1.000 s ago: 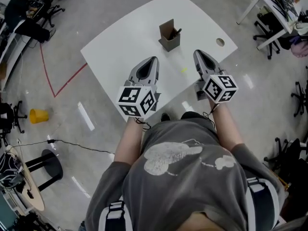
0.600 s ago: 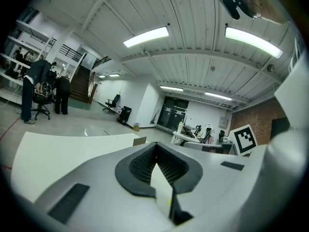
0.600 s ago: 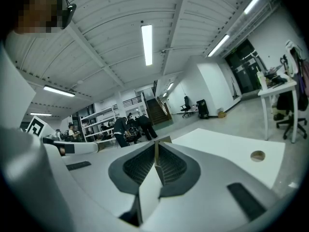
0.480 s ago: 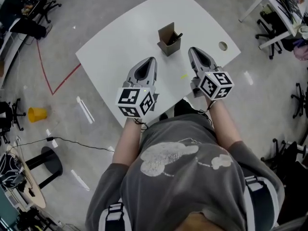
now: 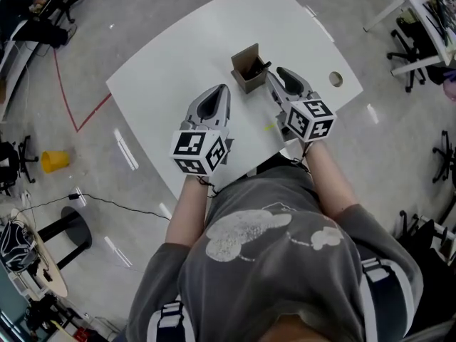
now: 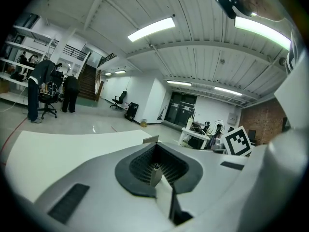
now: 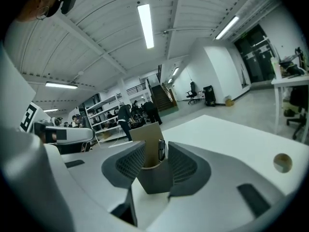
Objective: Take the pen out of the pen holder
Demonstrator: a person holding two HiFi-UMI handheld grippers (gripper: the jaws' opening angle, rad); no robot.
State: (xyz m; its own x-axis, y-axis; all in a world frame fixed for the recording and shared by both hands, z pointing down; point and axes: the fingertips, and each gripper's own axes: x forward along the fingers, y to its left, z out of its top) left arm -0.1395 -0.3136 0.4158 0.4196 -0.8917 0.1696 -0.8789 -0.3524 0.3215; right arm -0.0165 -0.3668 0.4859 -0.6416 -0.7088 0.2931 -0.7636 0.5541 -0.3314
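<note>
- The person stands at a white table (image 5: 178,55) with a gripper in each hand; both grippers point away from the body, across the tabletop
- The pen holder (image 5: 247,64) is a small brown cardboard box with a taller back flap; it stands upright on the table, beyond both grippers; in the right gripper view the pen holder (image 7: 153,175) looks dark grey low down and brown above
- The pen (image 5: 261,68) is dark and sits inside the holder, leaning to the holder's right with its top above the rim; the right gripper view shows the pen (image 7: 161,150) standing against the tall flap
- The right gripper (image 5: 275,74) has its tip just beside the holder's right side, near the pen; its jaws are opening
- In its own view the right gripper (image 7: 154,151) shows holder and pen in the gap between the jaws; the pads do not seem to press on either; whether the holder is truly inside the gap or just ahead of it is hard to tell from this angle
- The left gripper (image 5: 221,91) is over the table to the near left of the holder, apart from it; in its own view the left gripper (image 6: 155,169) has its jaws drawn together with nothing between them
- A round hole (image 5: 335,79) in the tabletop lies to the right of the right gripper, near the table's edge
- On the grey floor to the left lie a yellow object (image 5: 55,161) and a red line (image 5: 85,116)
</note>
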